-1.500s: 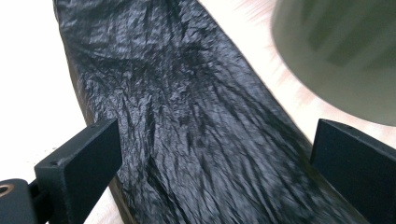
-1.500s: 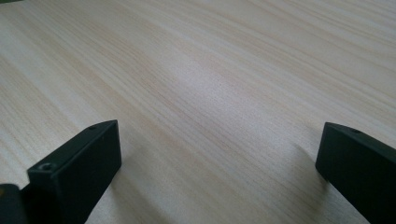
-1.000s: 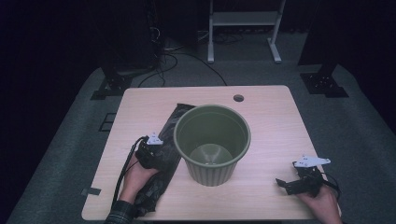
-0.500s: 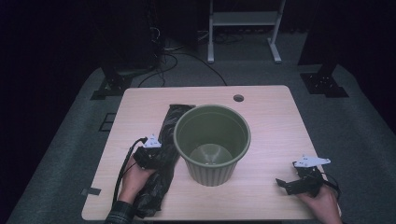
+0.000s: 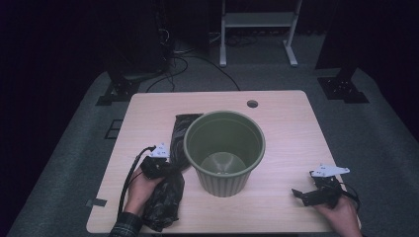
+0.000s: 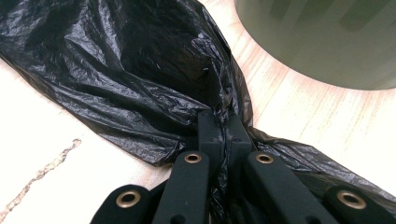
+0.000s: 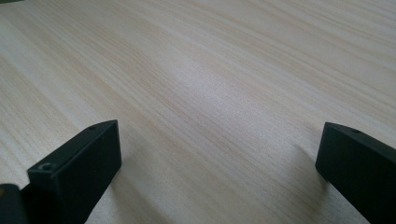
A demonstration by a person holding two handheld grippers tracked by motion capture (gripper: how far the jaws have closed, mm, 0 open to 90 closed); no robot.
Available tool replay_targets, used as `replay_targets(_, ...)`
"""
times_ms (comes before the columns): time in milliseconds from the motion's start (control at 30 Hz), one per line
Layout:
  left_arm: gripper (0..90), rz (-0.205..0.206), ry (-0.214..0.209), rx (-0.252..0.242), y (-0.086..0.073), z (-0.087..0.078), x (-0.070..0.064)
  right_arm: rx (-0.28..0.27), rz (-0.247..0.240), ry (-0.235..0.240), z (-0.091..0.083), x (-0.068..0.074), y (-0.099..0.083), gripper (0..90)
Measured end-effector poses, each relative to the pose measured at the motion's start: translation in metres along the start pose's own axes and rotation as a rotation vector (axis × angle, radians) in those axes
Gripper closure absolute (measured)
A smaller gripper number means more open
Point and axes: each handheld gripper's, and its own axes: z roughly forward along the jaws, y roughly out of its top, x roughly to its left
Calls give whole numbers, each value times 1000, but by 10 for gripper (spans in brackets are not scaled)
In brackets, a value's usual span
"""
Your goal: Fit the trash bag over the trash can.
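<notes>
Left gripper (image 6: 219,133) is pinching the crinkled black plastic bag (image 5: 165,195) near the wooden table's (image 5: 286,123) front-left corner beside the ribbed green bin (image 5: 225,150); right gripper (image 5: 309,195), gaping wide, should be grabbing the bag's rim.

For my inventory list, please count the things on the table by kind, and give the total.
Black plastic bag: 1
Green bin: 1
Hand-held claw tools: 2, left shut on the bag, right open
Total: 4
</notes>
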Motion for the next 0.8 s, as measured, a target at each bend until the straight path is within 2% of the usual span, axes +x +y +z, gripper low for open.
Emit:
replay_targets(133,887,33,-1,15,-1,-4,-2,-1,0,0,0,0,0,0)
replay_targets(200,887,47,-15,10,-1,-9,-4,-1,-1,0,0,0,0,0)
replay_targets(433,888,90,-58,-48,1,-32,-14,0,-1,0,0,0,0,0)
replay_targets(600,888,132,-111,-103,3,-47,-21,0,0,0,0,0,0,0)
replay_targets(733,888,179,-137,-134,8,-59,-26,-1,-1,0,0,0,0,0)
replay_targets(800,887,188,-145,-150,11,-64,-28,-1,-1,0,0,0,0,0)
